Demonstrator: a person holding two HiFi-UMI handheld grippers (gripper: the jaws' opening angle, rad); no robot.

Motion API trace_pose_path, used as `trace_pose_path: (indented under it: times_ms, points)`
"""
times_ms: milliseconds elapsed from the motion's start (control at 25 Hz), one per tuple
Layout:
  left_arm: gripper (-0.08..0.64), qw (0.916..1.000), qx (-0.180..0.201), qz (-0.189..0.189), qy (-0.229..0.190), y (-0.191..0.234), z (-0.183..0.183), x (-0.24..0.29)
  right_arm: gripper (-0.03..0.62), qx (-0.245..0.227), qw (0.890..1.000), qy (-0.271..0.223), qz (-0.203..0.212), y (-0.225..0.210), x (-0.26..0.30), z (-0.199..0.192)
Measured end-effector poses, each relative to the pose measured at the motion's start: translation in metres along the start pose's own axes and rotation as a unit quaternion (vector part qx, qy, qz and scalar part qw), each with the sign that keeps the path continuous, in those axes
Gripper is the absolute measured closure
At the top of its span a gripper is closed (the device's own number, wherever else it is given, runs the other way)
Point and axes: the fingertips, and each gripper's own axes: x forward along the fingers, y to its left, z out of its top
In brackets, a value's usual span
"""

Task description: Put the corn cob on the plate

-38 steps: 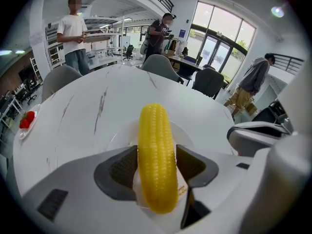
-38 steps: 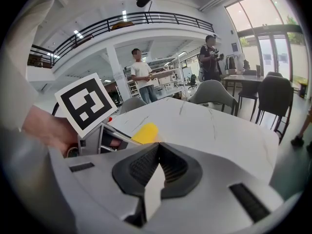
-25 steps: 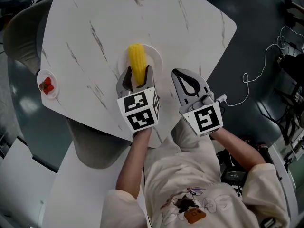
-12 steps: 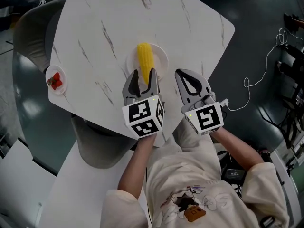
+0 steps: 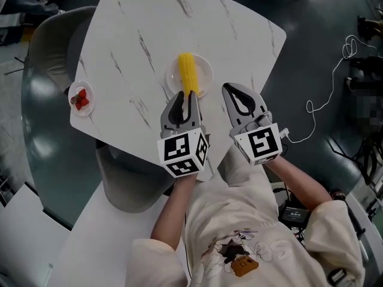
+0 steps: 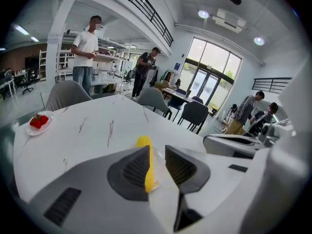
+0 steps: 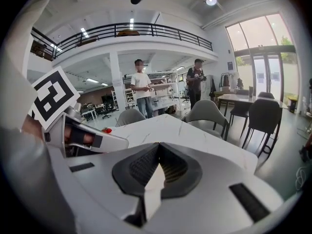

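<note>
The corn cob (image 5: 188, 73) lies lengthwise on a small pale plate (image 5: 206, 72) near the middle of the white marble table (image 5: 143, 28), its near end pointing at the bottom of the frame.

The left gripper (image 5: 186, 94) sits just below the plate in the head view, with its tips at the cob's near end. In the left gripper view its jaws are parted by a narrow gap and are closing. The yellow cob (image 6: 144, 142) shows through that gap and beside the left-hand pad, lying on the table beyond. The pads do not seem to press on it, though the head view is too steep to say whether the tips overlap the cob's end.

The right gripper (image 5: 228, 89) is to the right of the plate, apart from it. Its own view shows the two ribbed pads pressed together at the tips (image 7: 159, 146) with nothing between them.

At the table's left edge a little dish (image 5: 72, 94) holds red fruit (image 5: 82, 100), probably strawberries, well apart from the plate. A grey chair (image 5: 42, 58) stands at the far left.
</note>
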Motion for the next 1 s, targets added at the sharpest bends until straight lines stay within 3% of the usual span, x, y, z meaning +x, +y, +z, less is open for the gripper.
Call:
trace_pose_path:
  times_ms: [400,560,1000]
  points:
    - [0.483,0.9995,-0.008,-0.016,-0.027,-0.006,-0.004,-0.057,0.600,-0.009,1.000,-0.019,-0.012,0.020,-0.033,0.022]
    - [0.485,0.9992,-0.021,-0.034,-0.010,-0.013,-0.011,-0.081,0.600,-0.005,1.000,-0.029,-0.010,0.034,-0.046,0.036]
    - [0.485,0.9971,0.009,-0.066,-0.036,-0.045,0.005,-0.152,0.601,0.003,0.999,-0.040,0.014,0.067,-0.092,0.069]
